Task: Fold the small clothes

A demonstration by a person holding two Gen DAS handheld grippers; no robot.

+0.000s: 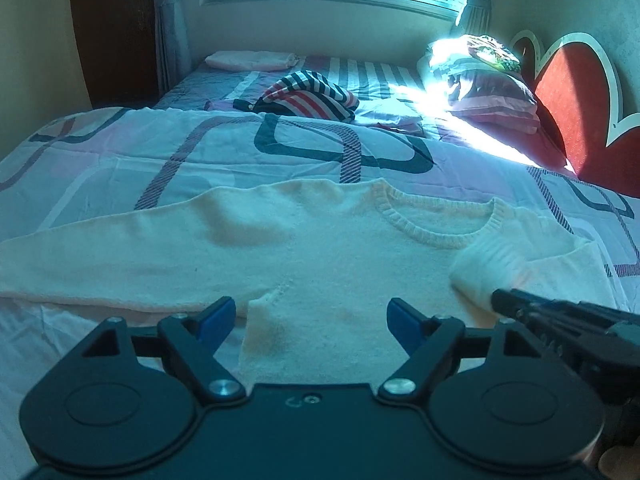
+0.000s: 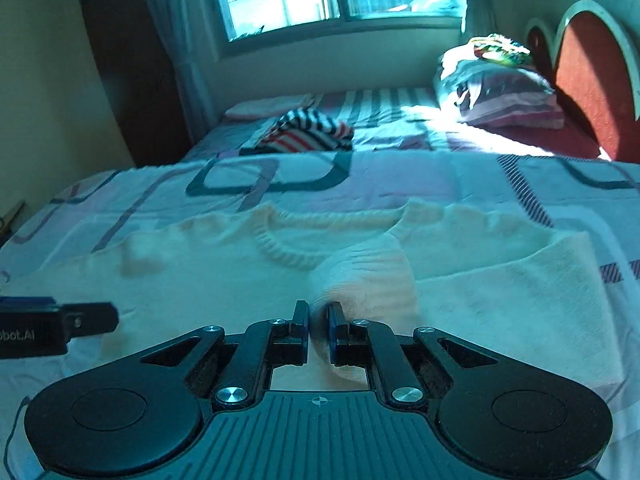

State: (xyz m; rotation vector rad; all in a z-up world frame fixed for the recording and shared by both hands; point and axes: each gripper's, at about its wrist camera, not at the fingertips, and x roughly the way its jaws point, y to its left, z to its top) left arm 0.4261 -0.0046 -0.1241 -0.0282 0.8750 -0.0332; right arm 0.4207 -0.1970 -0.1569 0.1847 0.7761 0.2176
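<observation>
A cream knit sweater [image 1: 320, 256] lies flat on the bed, neck hole away from me; it also shows in the right wrist view [image 2: 200, 276]. Its left sleeve stretches out to the left. Its right sleeve [image 2: 368, 276] is folded over the body. My right gripper [image 2: 319, 328] is shut on the ribbed cuff of that sleeve; it also shows in the left wrist view [image 1: 500, 300]. My left gripper [image 1: 310, 316] is open and empty, low over the sweater's near edge.
The bed [image 1: 200, 152] has a patterned quilt. A striped garment [image 1: 308, 96] and a folded pink item [image 1: 252, 60] lie further back. Pillows [image 1: 492, 92] and a red headboard [image 1: 576, 92] are at the right. A window is beyond.
</observation>
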